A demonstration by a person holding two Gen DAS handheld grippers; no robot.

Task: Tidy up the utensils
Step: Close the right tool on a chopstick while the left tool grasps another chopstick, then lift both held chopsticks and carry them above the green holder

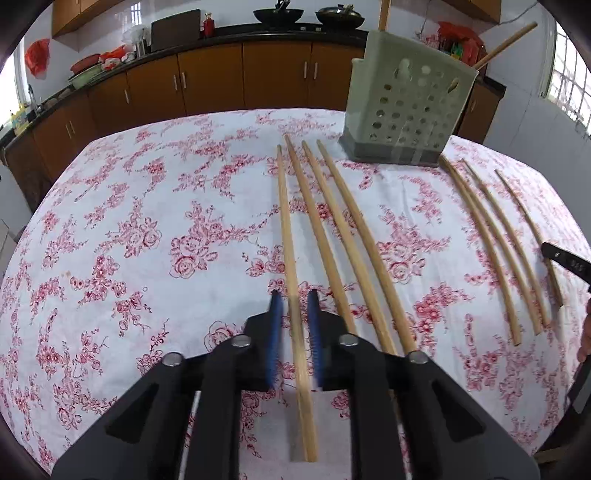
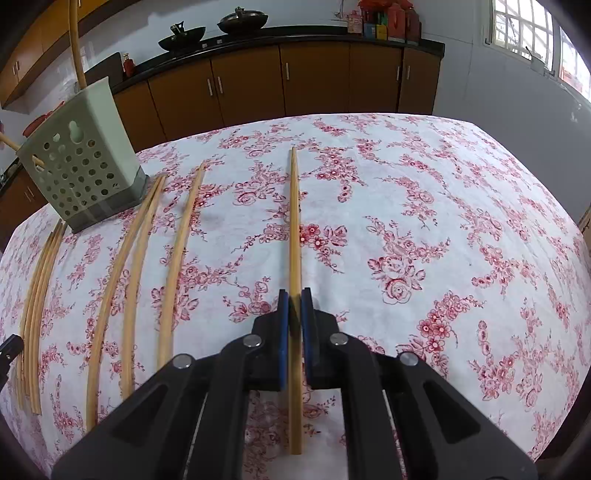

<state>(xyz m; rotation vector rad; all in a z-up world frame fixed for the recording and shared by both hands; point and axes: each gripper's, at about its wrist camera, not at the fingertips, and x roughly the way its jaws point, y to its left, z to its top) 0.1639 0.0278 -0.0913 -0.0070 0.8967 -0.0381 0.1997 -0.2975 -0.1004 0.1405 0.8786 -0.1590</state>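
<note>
Chopsticks lie in loose rows on the flowered tablecloth [image 1: 147,221], with a pale green holder [image 1: 406,110] standing at the far side of the table. The holder's front wall is full of round holes; two wooden sticks rise out of it — one leaning off to the side [image 1: 509,40], one going up past the top edge of the picture [image 1: 384,14]. Through the holes only dim shapes show, so what else is inside cannot be told.

In the left wrist view, four chopsticks lie side by side in front of the holder, and three more [image 1: 495,243] lie further right. The left gripper [image 1: 294,293] straddles the leftmost of the four [image 1: 286,229]. Its blue pads [image 1: 275,332] are blurred and a thin gap seems to show on each side of the stick, yet the jaws are all but shut, so it is gripping that chopstick. The stick's near end runs under the gripper body.

The right gripper [image 2: 294,291] has its jaws closed tight on a single chopstick [image 2: 294,206], which lies apart from the others on the cloth and points away toward the cabinets [image 2: 277,77]. A black piece of the other gripper is cut off at the edge of each view.
</note>
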